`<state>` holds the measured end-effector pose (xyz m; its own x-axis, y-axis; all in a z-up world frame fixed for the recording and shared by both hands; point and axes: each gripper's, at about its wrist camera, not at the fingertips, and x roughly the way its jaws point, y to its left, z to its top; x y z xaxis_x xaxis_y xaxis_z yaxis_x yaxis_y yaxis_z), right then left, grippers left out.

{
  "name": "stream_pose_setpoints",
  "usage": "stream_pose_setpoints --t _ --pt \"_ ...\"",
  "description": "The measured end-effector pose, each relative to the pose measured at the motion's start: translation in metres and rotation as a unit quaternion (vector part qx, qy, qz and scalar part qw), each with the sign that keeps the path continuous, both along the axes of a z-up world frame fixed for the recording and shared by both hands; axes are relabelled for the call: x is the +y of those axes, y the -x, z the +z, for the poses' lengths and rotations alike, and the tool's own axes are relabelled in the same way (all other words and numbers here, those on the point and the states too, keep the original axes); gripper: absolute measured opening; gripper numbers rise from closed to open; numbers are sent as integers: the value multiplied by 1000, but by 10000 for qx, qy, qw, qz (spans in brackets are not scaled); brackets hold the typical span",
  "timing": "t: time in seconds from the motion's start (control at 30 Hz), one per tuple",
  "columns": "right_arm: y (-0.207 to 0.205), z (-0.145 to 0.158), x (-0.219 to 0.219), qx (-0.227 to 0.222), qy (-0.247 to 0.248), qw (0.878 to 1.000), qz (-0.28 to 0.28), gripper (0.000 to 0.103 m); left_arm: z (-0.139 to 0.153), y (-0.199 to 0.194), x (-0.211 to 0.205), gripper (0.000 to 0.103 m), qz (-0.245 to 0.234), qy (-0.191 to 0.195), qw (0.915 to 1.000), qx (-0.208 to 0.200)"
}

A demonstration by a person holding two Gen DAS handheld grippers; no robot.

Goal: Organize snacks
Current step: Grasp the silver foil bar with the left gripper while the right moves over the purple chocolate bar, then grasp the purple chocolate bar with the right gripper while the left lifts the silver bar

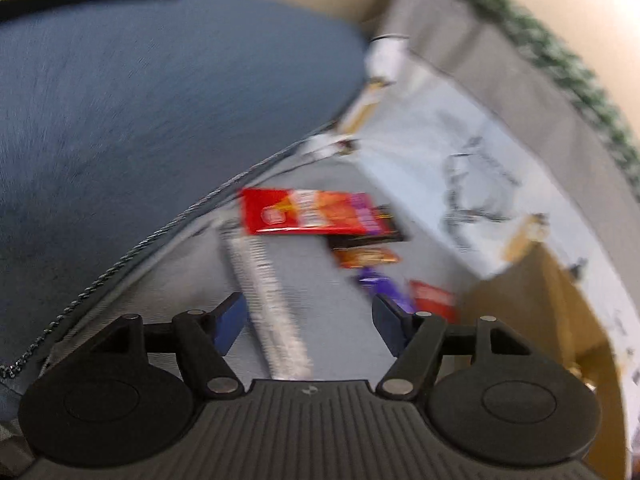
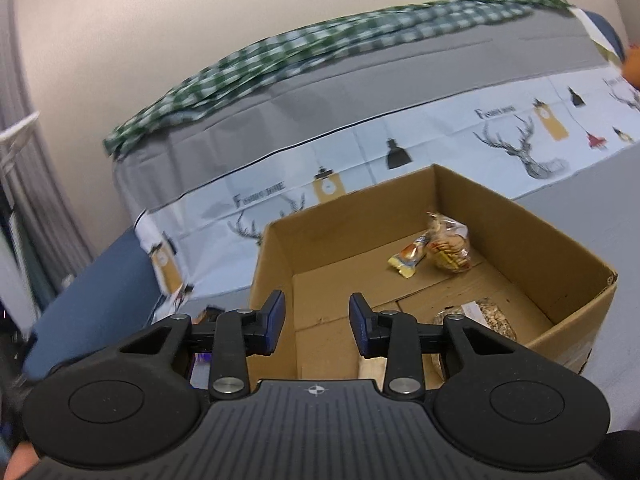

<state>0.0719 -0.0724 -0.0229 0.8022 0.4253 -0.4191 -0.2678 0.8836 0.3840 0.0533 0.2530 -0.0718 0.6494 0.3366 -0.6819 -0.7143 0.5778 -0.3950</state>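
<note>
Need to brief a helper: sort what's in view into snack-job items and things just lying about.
For the job:
- red snack packet
- purple wrapper
- cardboard box
- clear bag of biscuits
- yellow bar
- clear bag of grains

Lying about:
- green checked cloth
- deer-print sheet
- blue cushion

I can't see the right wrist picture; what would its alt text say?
An open cardboard box on a pale surface holds a few wrapped snacks: a yellow bar, a clear bag of biscuits and a bag of grains. The right hand-held gripper hangs empty over its near edge, jaws apart.
</note>
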Motion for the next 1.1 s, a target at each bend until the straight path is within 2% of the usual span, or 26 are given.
stream_pose_setpoints --t 0.17,0.23,0.3,0.37,0.4,0.47,0.6,0.7,0.77,0.83,0.97,1.1 --pt "-2 2 9 32 254 9993 270 37 -25 -21 11 73 62 -130 9978 653" --pt "-6 6 18 62 352 9983 454 37 -29 -28 8 70 33 -347 9962 799" --pt "-11 12 33 103 533 9962 687 39 -30 -31 4 43 -40 -503 9945 913" --pt "-19 20 55 190 677 9922 1032 39 -30 -29 4 25 -49 -491 9950 865" --pt "-23 25 70 211 820 9894 1179 39 -30 -26 5 17 -42 -440 9956 821" --pt "-37 34 101 275 1158 9822 1452 39 -30 -21 9 12 57 -338 9966 747" --pt "-77 30 169 786 1581 9655 1916 46 -30 -15 19 8 291 -66 9979 579" --pt "-105 4 219 1021 2078 9479 2188 57 -31 -12 25 10 323 144 9982 476" --pt "-121 -20 247 1126 2533 9366 2144 61 -32 -12 27 10 310 203 9983 446" --pt "-133 -40 264 1222 2786 9271 2191 65 -33 -13 29 13 284 189 9985 426" --pt "-147 -72 280 1317 3218 9093 2287 65 -34 -16 29 13 249 101 9987 433" --pt "-145 -89 281 1260 3385 9031 2324 65 -36 -17 30 13 244 88 9988 418"
